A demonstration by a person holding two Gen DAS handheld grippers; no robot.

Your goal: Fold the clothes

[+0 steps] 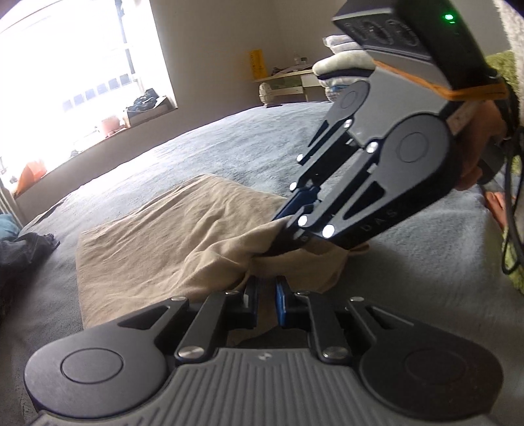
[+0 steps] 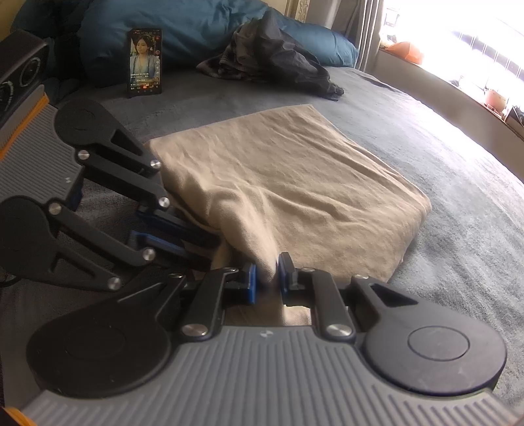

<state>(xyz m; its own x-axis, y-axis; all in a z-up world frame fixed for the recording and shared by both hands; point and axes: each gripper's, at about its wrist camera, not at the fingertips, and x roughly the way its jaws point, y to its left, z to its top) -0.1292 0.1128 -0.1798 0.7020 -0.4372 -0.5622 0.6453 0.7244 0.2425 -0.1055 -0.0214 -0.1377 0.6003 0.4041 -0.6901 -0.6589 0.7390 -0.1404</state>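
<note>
A beige garment point(image 1: 147, 236) point(image 2: 294, 183), folded into a rough rectangle, lies on the grey bed cover point(image 1: 229, 147) point(image 2: 458, 229). My left gripper point(image 1: 267, 295) pinches a bunched near edge of it, and the cloth shows between its blue pads point(image 1: 281, 304). My right gripper point(image 2: 268, 275) is shut on a raised fold of the same edge. Both grippers sit close together at the garment's near corner. In the left wrist view the right gripper point(image 1: 278, 245) comes in from the upper right. In the right wrist view the left gripper point(image 2: 209, 239) comes in from the left, its tips buried in cloth.
A dark heap of clothes point(image 2: 271, 55) point(image 1: 23, 252) lies at the far end of the bed by blue pillows point(image 2: 196, 29). A lit phone point(image 2: 145, 62) stands propped there. A bright window with a sill point(image 1: 98, 131) runs along one side. A person's hand point(image 1: 475, 164) holds the right gripper.
</note>
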